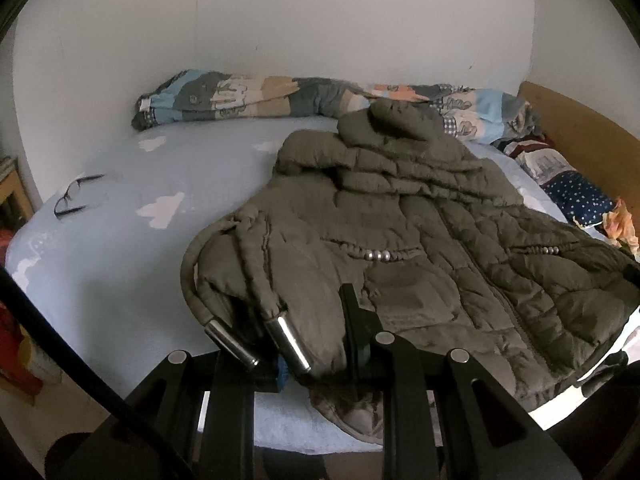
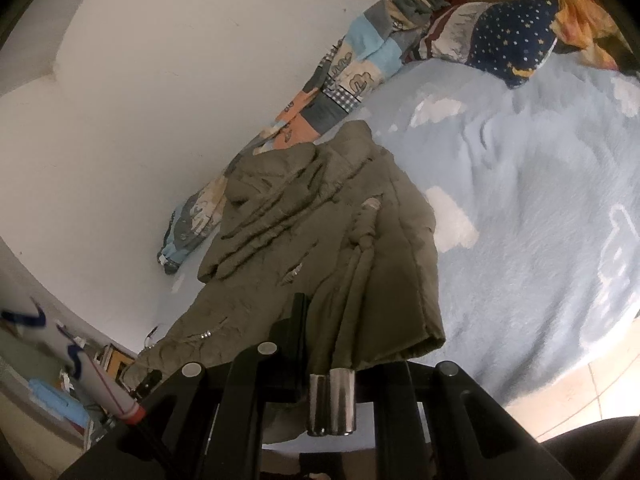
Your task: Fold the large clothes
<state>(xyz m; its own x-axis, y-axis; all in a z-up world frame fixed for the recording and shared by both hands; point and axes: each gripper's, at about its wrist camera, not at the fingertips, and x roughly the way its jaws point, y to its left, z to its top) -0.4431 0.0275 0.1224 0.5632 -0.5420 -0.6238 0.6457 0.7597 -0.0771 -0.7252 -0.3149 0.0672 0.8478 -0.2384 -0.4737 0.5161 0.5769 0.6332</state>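
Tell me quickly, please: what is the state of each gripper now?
Left gripper: closed, holding the near hem of the olive puffer jacket.
Right gripper: closed, holding the jacket's edge.

White wall (image 1: 280, 20) behind a blue-sheeted bed (image 1: 120, 264) with wooden headboard (image 1: 580, 128).

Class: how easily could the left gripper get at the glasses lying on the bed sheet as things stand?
Probably not readily. The left gripper is shut on the olive jacket's hem, so it must let go first. The sheet between it and the glasses lies bare.
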